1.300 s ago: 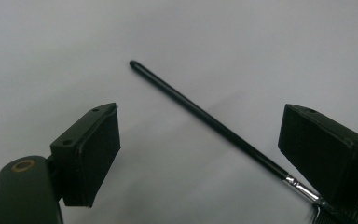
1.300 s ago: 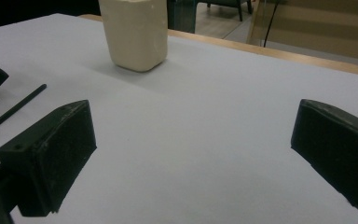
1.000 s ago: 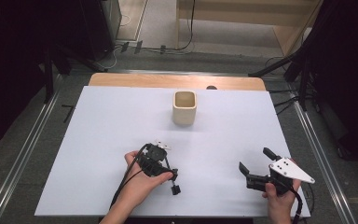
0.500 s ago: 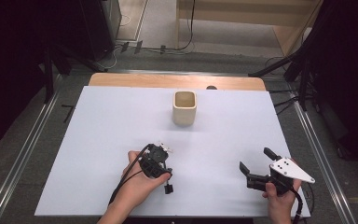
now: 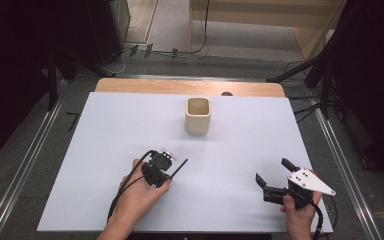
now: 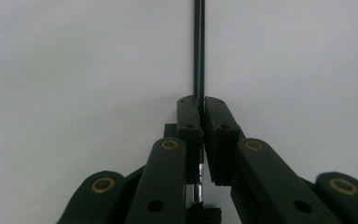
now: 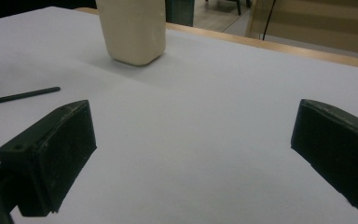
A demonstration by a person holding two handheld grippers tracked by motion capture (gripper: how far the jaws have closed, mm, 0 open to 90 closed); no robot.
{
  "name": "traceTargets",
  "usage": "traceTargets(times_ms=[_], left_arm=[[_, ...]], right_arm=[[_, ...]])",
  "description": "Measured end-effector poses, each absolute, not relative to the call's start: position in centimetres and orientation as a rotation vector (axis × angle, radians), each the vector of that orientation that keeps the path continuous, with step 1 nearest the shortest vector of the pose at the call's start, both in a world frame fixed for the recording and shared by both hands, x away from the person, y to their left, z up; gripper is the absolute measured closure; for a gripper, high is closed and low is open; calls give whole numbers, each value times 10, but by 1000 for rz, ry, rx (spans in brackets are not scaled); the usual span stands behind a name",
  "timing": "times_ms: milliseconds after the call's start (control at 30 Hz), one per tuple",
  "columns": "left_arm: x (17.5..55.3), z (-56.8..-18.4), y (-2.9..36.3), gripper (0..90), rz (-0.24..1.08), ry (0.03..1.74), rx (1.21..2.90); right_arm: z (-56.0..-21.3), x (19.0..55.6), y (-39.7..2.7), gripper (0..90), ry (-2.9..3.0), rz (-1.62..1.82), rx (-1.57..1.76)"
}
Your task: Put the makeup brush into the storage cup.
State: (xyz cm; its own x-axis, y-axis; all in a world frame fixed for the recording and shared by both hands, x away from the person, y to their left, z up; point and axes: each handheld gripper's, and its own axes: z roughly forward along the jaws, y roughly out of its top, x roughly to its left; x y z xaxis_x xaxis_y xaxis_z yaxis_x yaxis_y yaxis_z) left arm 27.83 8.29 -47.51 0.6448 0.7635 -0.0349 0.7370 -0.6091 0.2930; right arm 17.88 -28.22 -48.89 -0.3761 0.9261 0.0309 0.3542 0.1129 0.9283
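Left gripper [image 5: 172, 172] clamps pen [image 6: 198, 51], cup [image 5: 198, 115] apart

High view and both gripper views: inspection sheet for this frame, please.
Surface: white sheet on a wooden table.
Job's things: thin dark rod clamped in the left claw; cream cup upright, apart from both claws.
Clutter: nothing seen.
Grippers: left claw has just closed on the rod; right claw open, nothing between its jaws.
Cables: black cable trails from the left claw.
Surroundings: dark stands, floor cables, metal rails.
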Motion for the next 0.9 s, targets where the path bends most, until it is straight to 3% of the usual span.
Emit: traceTargets(times_ms=[133,400,733,900], left_arm=[[283,-475,83,862,96,1208,2601],[278,-474,83,871,149,1152,2612],[274,-464,100,870,136,1041,2399],[280,-462,112,870,69,1023,2259]], right_arm=[[-490,180,-280,3,1814,1254,1246],[-492,180,-278,3,1822,1256,1264],[-483,182,-261,28,1841,1275,1245],[-477,186,-254,36,1851,1297,1240]])
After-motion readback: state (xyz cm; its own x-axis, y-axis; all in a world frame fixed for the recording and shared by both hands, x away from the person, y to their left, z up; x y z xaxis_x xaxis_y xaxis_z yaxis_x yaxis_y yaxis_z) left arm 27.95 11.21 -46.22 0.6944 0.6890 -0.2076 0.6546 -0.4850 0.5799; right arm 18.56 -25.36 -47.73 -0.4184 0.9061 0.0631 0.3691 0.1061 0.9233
